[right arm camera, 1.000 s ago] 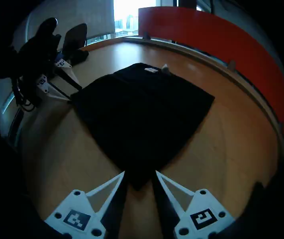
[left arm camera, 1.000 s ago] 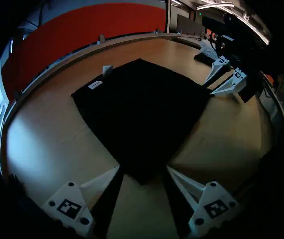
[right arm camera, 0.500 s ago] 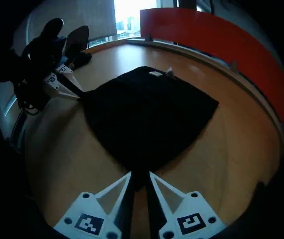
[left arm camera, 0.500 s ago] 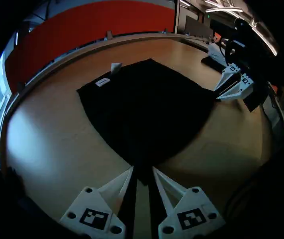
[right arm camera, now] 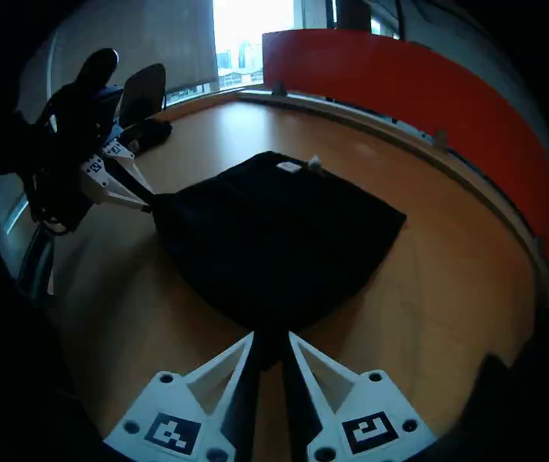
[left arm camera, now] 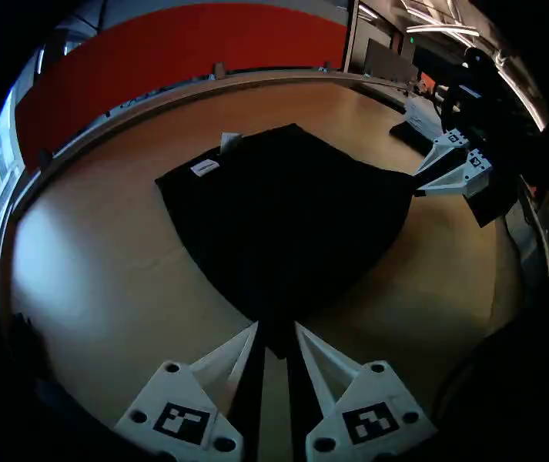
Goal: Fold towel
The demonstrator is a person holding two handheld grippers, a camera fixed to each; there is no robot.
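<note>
On the broad wooden table (left arm camera: pixel 97 254) the black cloth towel (left arm camera: pixel 289 215) lies spread. We judge the first fold is starting, and the next move calls for carrying both corners across evenly. Our left gripper (left arm camera: pixel 276 339) and right gripper (right arm camera: pixel 271 343) each clench a near corner between their jaws.

Black towel (left arm camera: pixel 289 208), plain and dark, lies spread on the wooden table (left arm camera: pixel 105 254), with a small white label (left arm camera: pixel 205 168) at its far corner. One near corner is pinched in the left gripper (left arm camera: pixel 274 346), the neighbouring corner in the right gripper (right arm camera: pixel 272 346), and the cloth rumples slightly between them.
</note>
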